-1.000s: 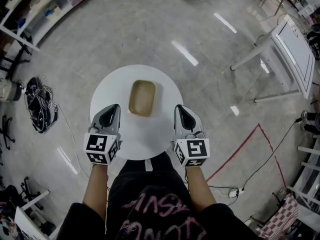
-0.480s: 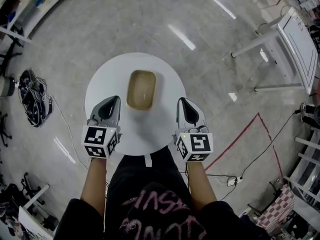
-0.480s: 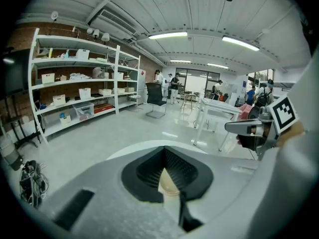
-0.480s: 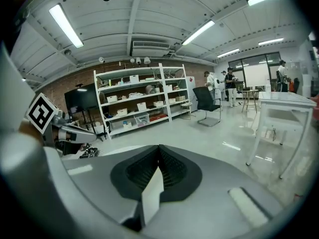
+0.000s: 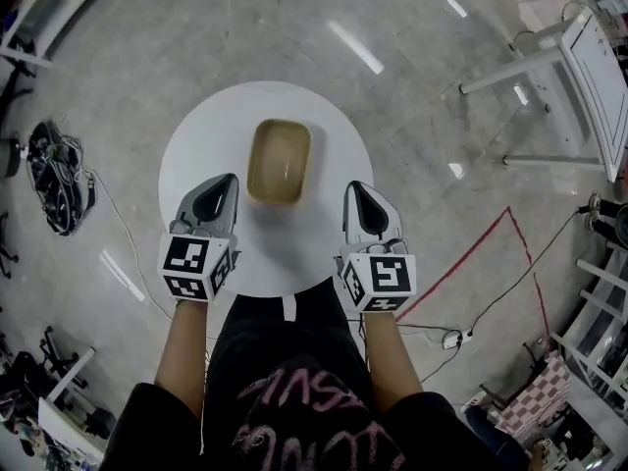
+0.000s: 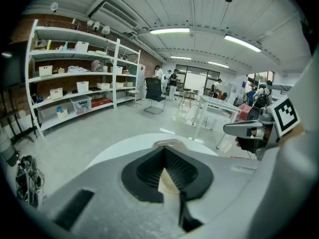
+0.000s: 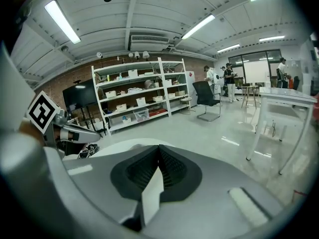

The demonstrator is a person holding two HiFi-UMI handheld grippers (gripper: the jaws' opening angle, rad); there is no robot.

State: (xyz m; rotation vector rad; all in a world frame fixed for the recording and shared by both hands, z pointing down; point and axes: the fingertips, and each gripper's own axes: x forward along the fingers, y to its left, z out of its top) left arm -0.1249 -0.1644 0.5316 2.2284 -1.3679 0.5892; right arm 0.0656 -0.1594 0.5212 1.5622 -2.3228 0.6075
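Observation:
A tan rectangular tray (image 5: 279, 161) lies in the middle of a round white table (image 5: 201, 130). My left gripper (image 5: 227, 180) hovers over the table's near left part, its tip just left of the tray's near end. My right gripper (image 5: 353, 188) hovers over the near right edge, a little right of the tray. Both are shut with nothing between the jaws. In the left gripper view the tray's rim (image 6: 168, 144) shows just above the closed left gripper (image 6: 163, 150). The right gripper view shows the closed right gripper (image 7: 159, 149) and the table's edge (image 7: 112, 146).
A tangle of black cables (image 5: 51, 177) lies on the floor to the left. A white table (image 5: 587, 72) stands at the upper right, with red floor tape (image 5: 488, 247) nearer. Shelving (image 6: 75, 83), an office chair (image 6: 154, 91) and distant people fill the room.
The head view has shifted, so table and tray sit higher in frame. Both grippers stay shut beside the tray's near end. The tray's rim now shows over the left jaws.

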